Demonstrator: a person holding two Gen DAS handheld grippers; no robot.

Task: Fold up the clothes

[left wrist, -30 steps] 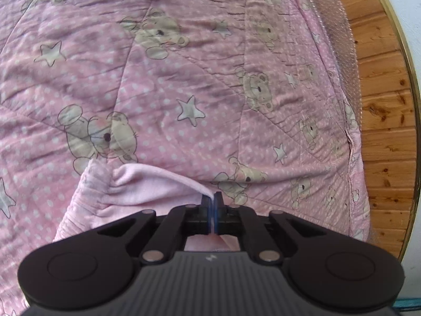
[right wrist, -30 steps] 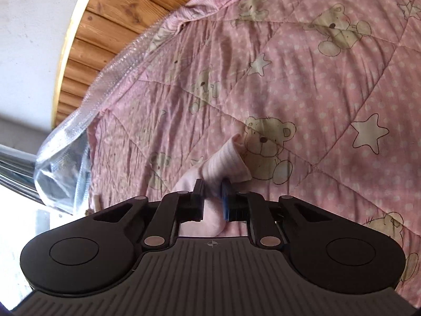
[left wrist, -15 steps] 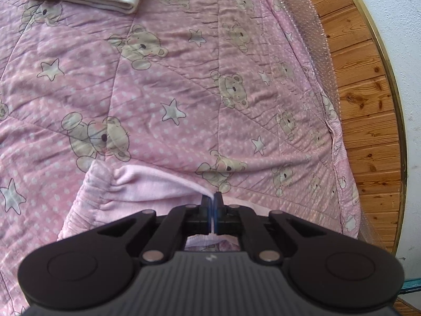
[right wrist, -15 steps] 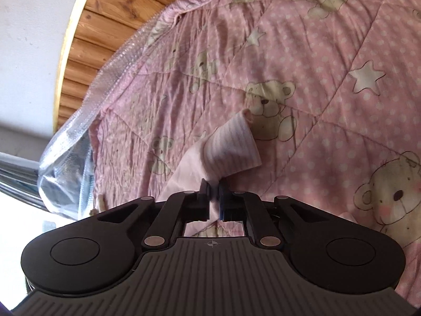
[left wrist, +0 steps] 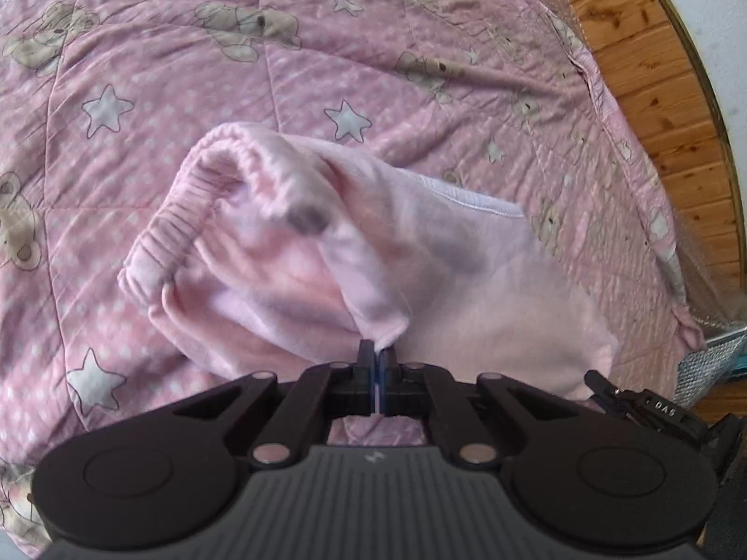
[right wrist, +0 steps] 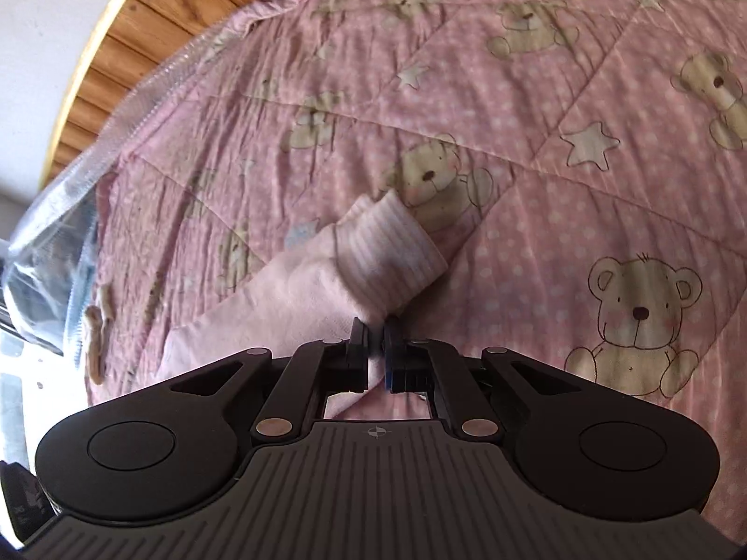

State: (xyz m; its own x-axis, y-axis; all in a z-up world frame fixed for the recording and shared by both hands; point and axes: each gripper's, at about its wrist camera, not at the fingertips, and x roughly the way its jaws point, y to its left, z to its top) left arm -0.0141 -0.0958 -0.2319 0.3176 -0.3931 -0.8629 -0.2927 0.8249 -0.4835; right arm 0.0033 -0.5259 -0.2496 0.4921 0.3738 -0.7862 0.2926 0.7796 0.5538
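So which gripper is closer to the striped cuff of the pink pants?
The right one. The right gripper is shut on the pink pants just below the striped cuff. The left gripper pinches an edge near the elastic waistband, with no cuff in its view.

The left gripper (left wrist: 376, 364) is showing a matte black body with a ribbed grey-black deck, a small pale logo, two round raised discs, and silvery pivot pins on angled black linkage arms; its fingers are carrying blue pads. The right gripper (right wrist: 375, 340) is showing the same build, with a crosshair mark.
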